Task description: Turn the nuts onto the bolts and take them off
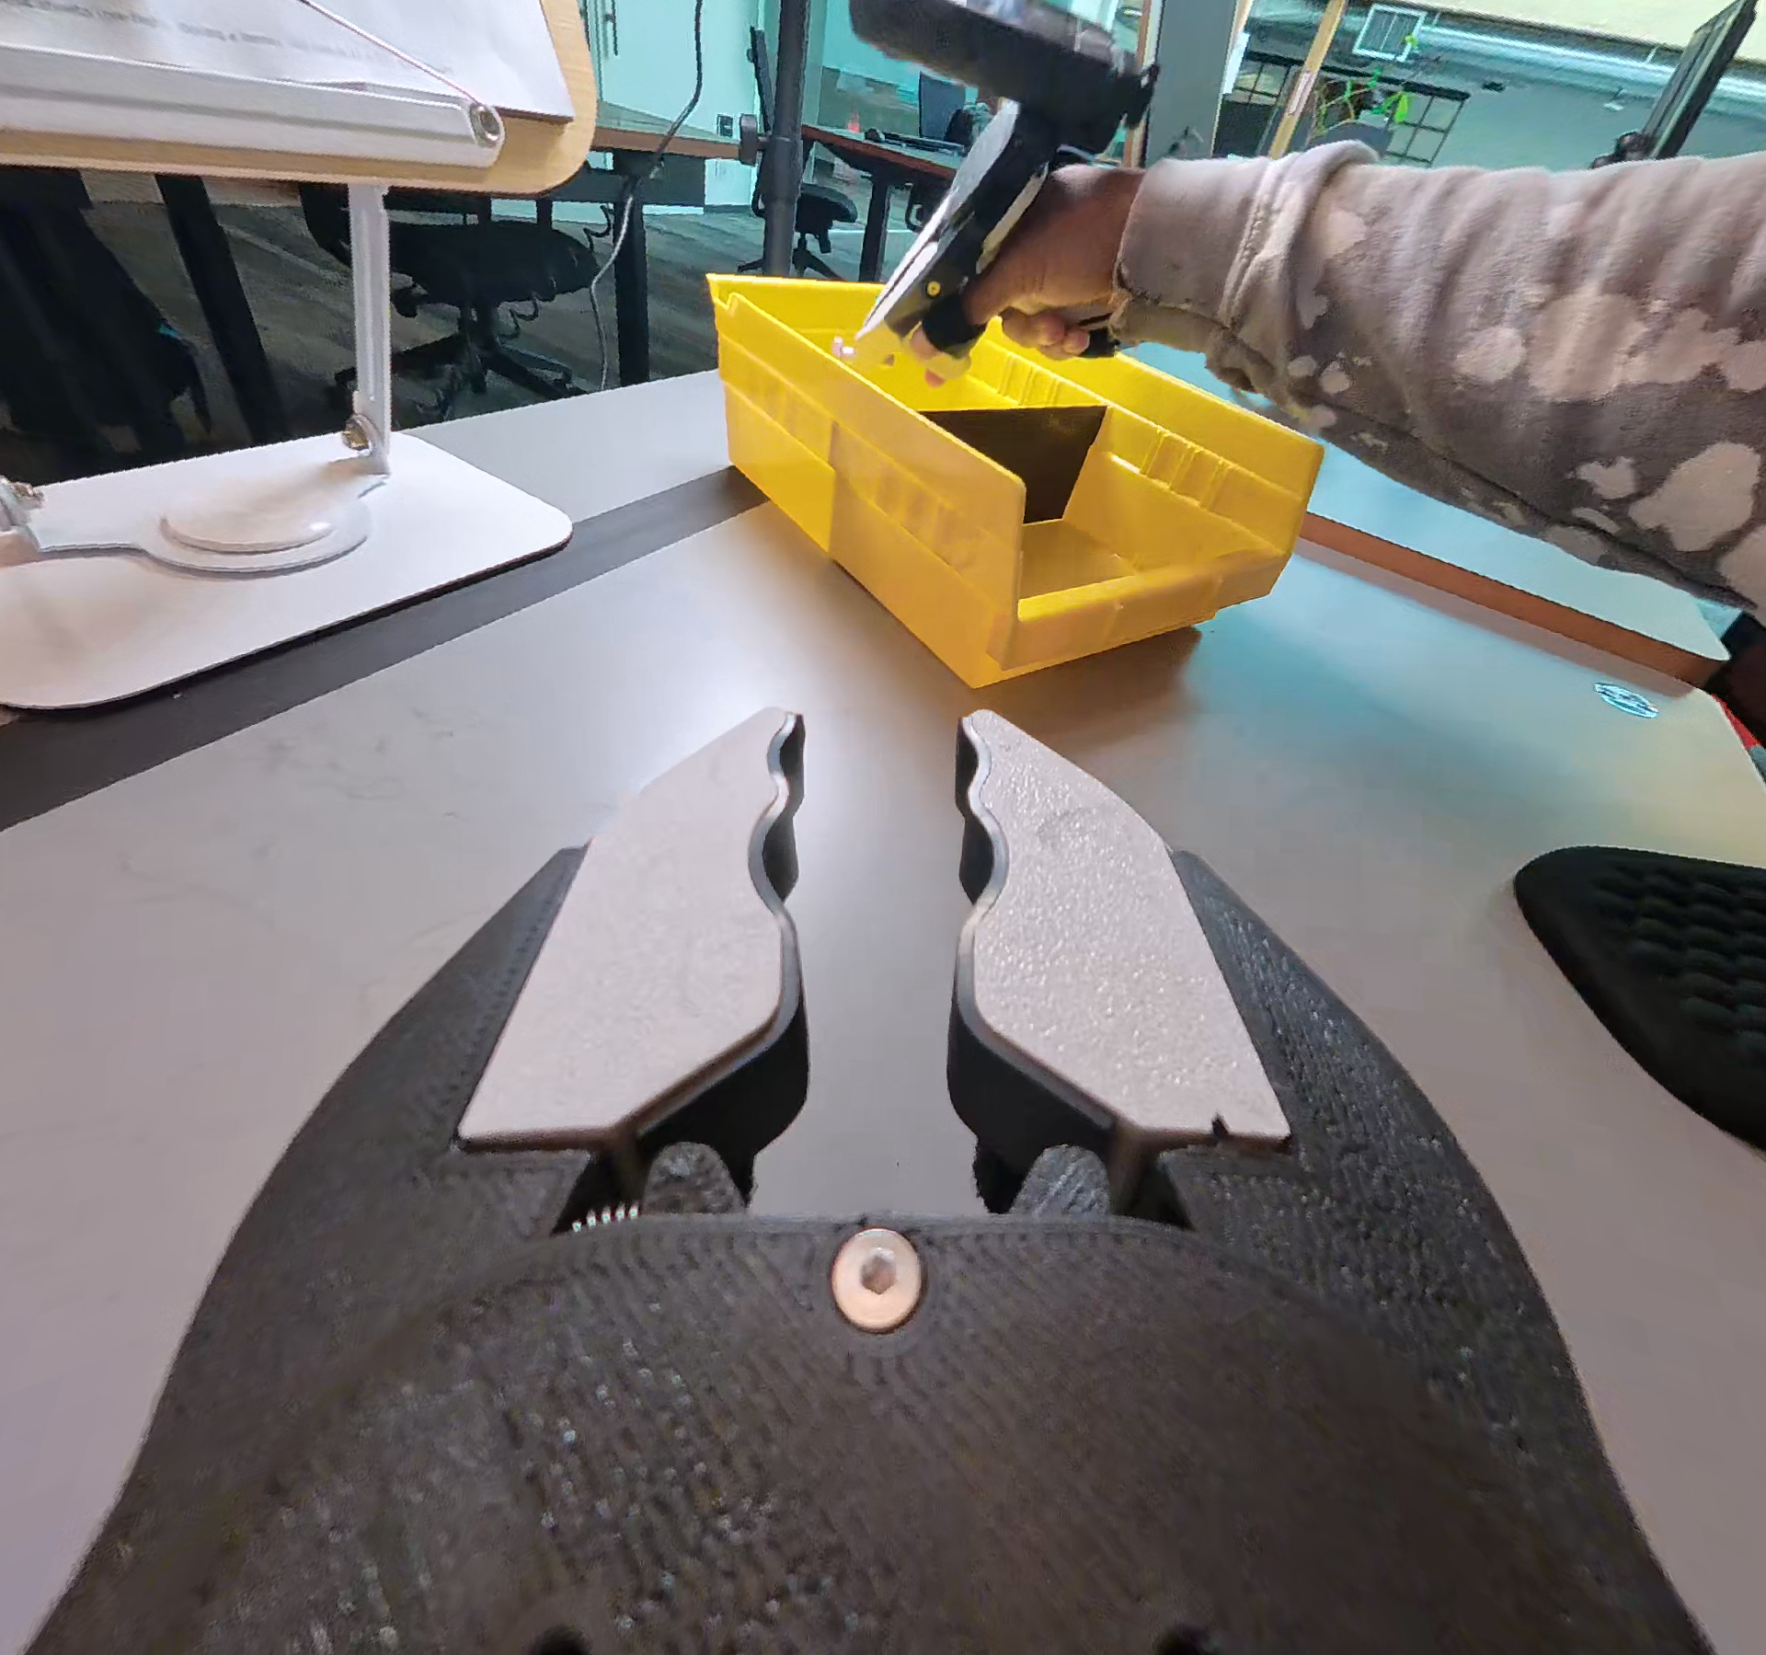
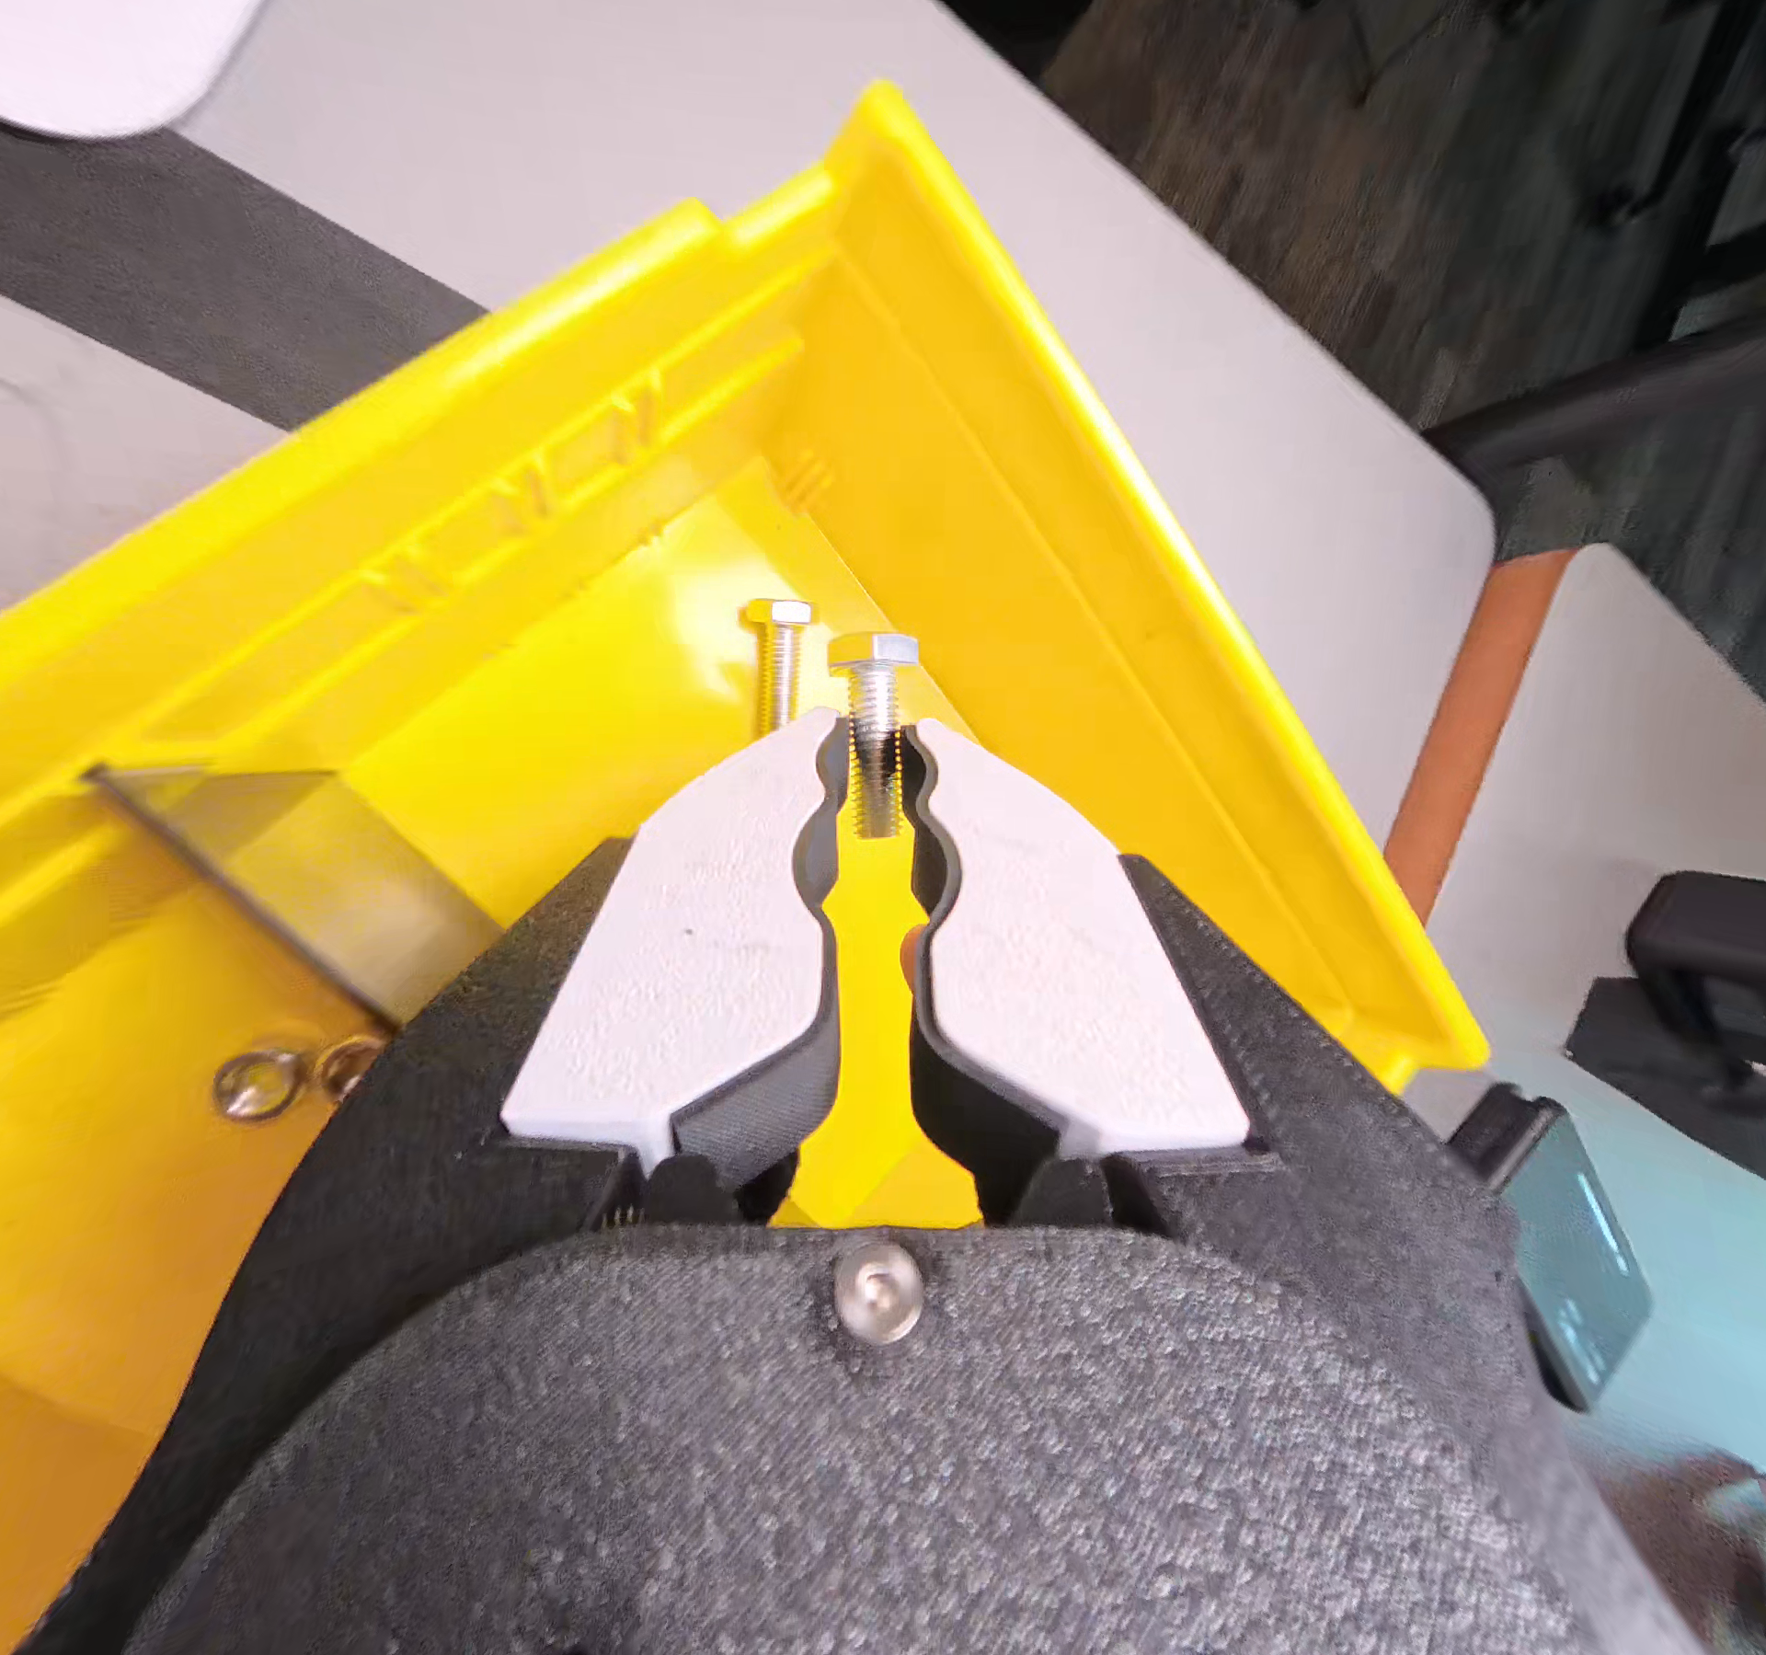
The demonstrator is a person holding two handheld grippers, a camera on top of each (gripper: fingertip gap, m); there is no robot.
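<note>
Yellow bin, silver bolt

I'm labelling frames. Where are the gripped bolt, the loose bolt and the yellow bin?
gripped bolt [image 2: 875, 730]: right wrist view, on its threaded shank.
loose bolt [image 2: 778, 672]: right wrist view, on its shank.
yellow bin [image 1: 860, 472]: left wrist view, on its side wall.

— What do I have around the work area?
— On my left view, a white stand sits on the grey table, holding a tilted board with a printed sheet.
— Anything further back?
— Office chairs and desks. A black mesh chair edge shows at right.
</note>
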